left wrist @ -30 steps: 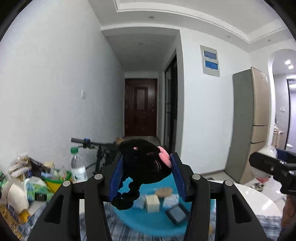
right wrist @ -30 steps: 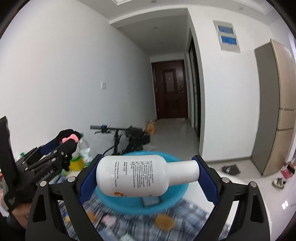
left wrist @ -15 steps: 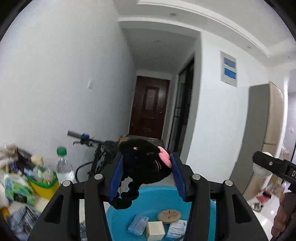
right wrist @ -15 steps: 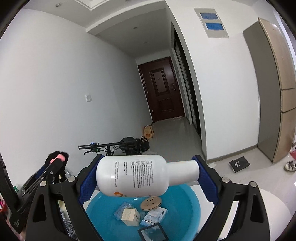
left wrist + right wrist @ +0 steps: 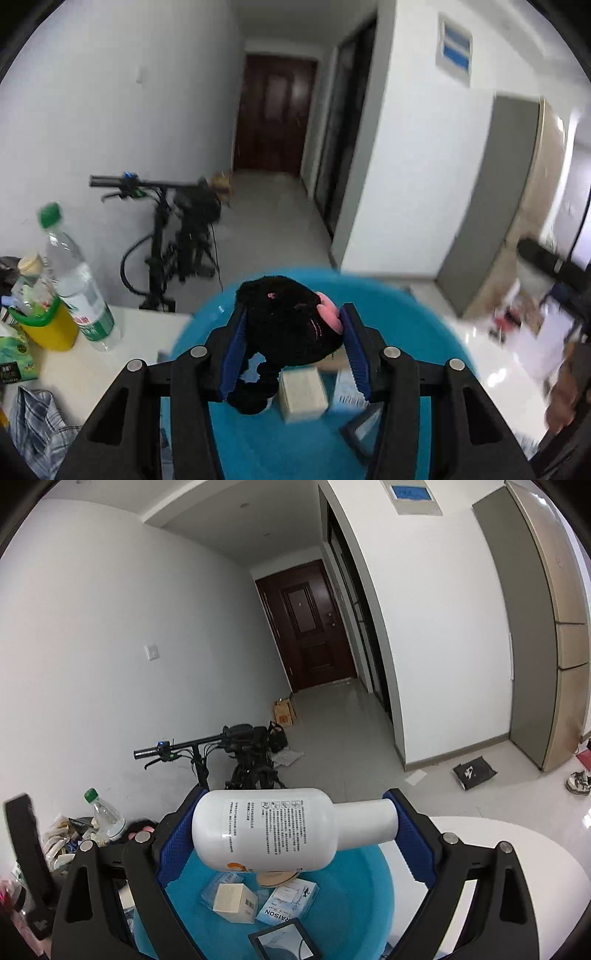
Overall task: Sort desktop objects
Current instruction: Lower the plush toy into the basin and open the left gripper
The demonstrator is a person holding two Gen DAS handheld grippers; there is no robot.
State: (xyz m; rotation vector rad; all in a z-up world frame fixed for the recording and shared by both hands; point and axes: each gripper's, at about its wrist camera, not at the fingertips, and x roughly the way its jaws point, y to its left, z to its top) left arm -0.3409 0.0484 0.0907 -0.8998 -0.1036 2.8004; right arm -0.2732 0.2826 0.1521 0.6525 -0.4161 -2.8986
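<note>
Over the blue basin [image 5: 354,915] we hold both loads: left gripper [image 5: 293,354] clamped on the plush [image 5: 288,332], right gripper [image 5: 295,830] clamped endwise on the bottle [image 5: 266,830]. Dropped together, they could collide, or the bottle could crush the boxes [image 5: 236,902].

Left tongs [image 5: 293,347] and right tongs [image 5: 295,823]: black angular frames, silver round screws, blue ribbed pads [image 5: 232,350] are noted.

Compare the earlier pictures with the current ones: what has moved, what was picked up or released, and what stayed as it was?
Both grippers have moved forward and down over the blue basin, which now fills more of each view. Nothing was grasped or released. The left gripper stays clamped on the black plush toy, the right gripper on the white bottle. The basin's boxes are unmoved.
</note>
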